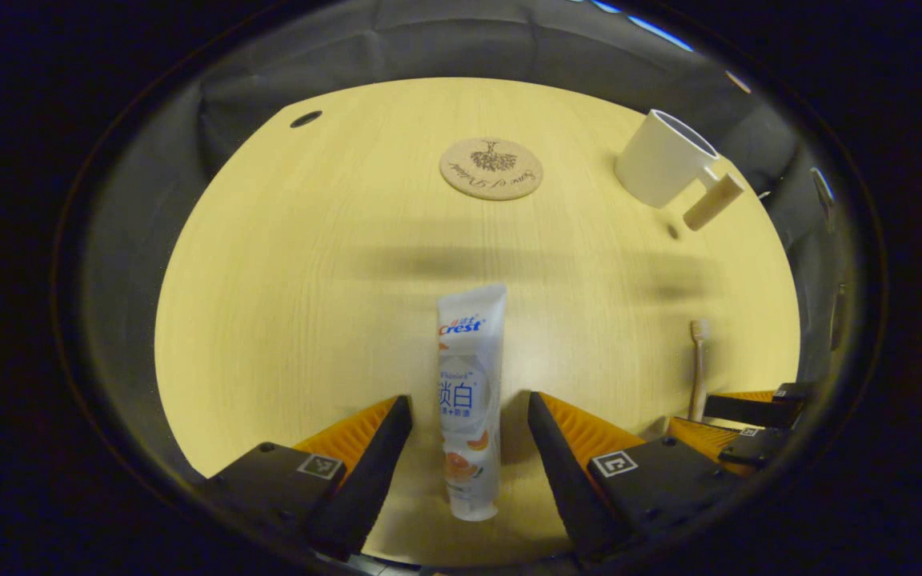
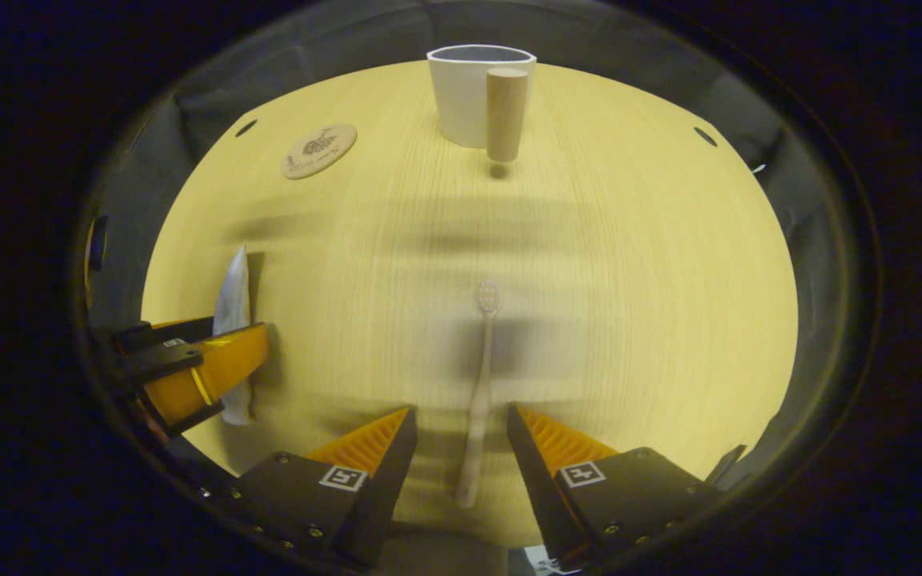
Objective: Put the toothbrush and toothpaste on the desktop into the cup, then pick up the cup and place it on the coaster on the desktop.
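Both pickups are being lined up: the left gripper (image 1: 469,416) is spread apart around the toothpaste (image 1: 471,400), the right gripper (image 2: 461,428) likewise around the toothbrush (image 2: 480,392), both lying flat on the counter (image 1: 309,280) well short of the cup (image 2: 469,96); closing is judged next

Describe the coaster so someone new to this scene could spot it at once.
Start at the wooden desktop and look to its far side, left of the white cup. The coaster lies flat there: a round tan disc with a dark printed design, unlike the tall cup.
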`<state>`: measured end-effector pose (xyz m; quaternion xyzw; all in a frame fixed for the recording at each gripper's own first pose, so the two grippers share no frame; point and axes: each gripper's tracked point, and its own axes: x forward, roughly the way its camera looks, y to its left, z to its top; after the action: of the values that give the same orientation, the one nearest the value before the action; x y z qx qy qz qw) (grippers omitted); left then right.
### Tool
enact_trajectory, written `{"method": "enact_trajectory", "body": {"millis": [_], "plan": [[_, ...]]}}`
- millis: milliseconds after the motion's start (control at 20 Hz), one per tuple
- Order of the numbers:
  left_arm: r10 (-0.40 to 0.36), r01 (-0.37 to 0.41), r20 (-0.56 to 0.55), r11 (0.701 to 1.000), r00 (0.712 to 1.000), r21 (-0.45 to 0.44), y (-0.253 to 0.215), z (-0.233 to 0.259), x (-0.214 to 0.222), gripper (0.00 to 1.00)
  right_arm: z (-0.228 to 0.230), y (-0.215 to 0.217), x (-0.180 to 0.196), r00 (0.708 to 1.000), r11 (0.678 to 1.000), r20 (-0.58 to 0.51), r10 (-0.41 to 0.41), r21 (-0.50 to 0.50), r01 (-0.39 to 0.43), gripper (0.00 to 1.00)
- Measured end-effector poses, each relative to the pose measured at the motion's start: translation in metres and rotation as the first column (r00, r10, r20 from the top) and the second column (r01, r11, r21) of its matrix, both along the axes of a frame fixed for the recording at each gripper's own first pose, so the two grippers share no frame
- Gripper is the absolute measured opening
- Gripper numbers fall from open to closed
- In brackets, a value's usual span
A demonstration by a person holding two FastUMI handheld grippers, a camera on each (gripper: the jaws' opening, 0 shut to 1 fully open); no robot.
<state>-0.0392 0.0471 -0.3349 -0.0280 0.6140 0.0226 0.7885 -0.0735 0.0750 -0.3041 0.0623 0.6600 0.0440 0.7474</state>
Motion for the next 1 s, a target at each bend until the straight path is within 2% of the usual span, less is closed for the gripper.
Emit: {"method": "enact_trajectory", "body": {"millis": [50,150,200,250,300,350,400,500,550,600,650,700,750,800,850,900,1000], "plan": [[-0.003,0.003,-0.003,1.000,1.000,0.005,-0.001,-0.001,0.000,1.00,-0.003,-0.001,0.000,1.000,1.000,-0.006,0.002,-0.008,-0.002,0.72],[-0.011,0.011,-0.006,1.000,1.000,0.008,0.000,-0.002,0.000,0.96,-0.003,-0.003,-0.001,1.000,1.000,-0.016,0.003,-0.020,-0.003,0.64],[-0.011,0.011,-0.004,1.000,1.000,0.012,0.001,-0.002,0.001,0.96,-0.003,-0.003,-0.001,1.000,1.000,-0.022,0.006,-0.019,-0.007,0.63],[-0.015,0.015,-0.003,1.000,1.000,0.021,0.001,-0.002,0.001,0.88,-0.006,-0.004,-0.003,1.000,1.000,-0.028,0.011,-0.029,-0.011,0.62],[-0.017,0.017,0.000,1.000,1.000,0.024,0.002,-0.002,0.001,0.72,-0.008,-0.010,-0.003,0.999,0.999,-0.033,-0.006,-0.051,0.004,0.56],[-0.017,0.017,0.002,1.000,1.000,0.024,0.005,-0.002,0.002,0.66,-0.004,-0.008,-0.005,0.999,0.999,-0.047,-0.014,-0.041,0.012,0.39],[-0.010,0.009,0.007,1.000,1.000,0.028,0.007,-0.001,0.003,0.64,-0.003,-0.009,-0.005,0.999,0.999,-0.049,-0.008,-0.036,0.007,0.36],[-0.016,0.016,0.008,1.000,1.000,0.022,0.007,-0.001,0.002,0.56,-0.004,-0.009,-0.007,0.999,0.999,-0.052,0.009,-0.039,-0.011,0.36],[-0.017,0.017,0.003,1.000,1.000,0.022,0.007,0.000,0.001,0.51,-0.012,-0.013,-0.007,0.999,0.998,-0.044,-0.007,-0.057,0.004,0.36],[-0.028,0.028,0.003,0.999,1.000,0.024,0.007,0.000,0.002,0.41,-0.011,-0.008,-0.008,0.998,0.999,-0.062,-0.003,-0.038,0.001,0.09],[-0.034,0.034,0.000,0.999,0.999,0.030,0.007,-0.001,0.001,0.42,-0.004,-0.008,-0.012,0.997,0.999,-0.071,0.004,-0.037,-0.007,0.11],[-0.026,0.026,0.002,0.999,1.000,0.029,0.007,-0.001,0.004,0.49,-0.004,-0.009,-0.008,0.998,0.999,-0.058,0.009,-0.034,-0.011,0.12],[-0.038,0.038,0.003,0.999,0.999,0.028,0.006,-0.001,0.002,0.41,-0.004,-0.008,-0.009,0.998,0.999,-0.057,0.018,-0.028,-0.020,0.12],[-0.036,0.036,0.009,0.999,0.999,0.031,0.009,0.000,0.004,0.41,0.000,-0.013,-0.002,0.999,0.999,-0.034,0.001,-0.039,-0.003,0.12],[-0.033,0.033,0.011,0.999,0.999,0.024,0.007,0.000,0.004,0.40,-0.005,-0.009,-0.007,0.999,1.000,-0.037,0.000,-0.015,-0.001,0.04],[-0.038,0.037,0.017,0.999,0.999,0.018,0.008,0.000,0.004,0.38,-0.003,-0.010,-0.008,0.999,1.000,-0.044,0.005,-0.005,-0.006,0.05],[-0.043,0.043,0.029,0.999,0.999,-0.004,0.008,0.002,0.005,0.27,-0.003,-0.011,-0.004,1.000,1.000,-0.015,0.013,0.000,-0.013,0.05]]}}
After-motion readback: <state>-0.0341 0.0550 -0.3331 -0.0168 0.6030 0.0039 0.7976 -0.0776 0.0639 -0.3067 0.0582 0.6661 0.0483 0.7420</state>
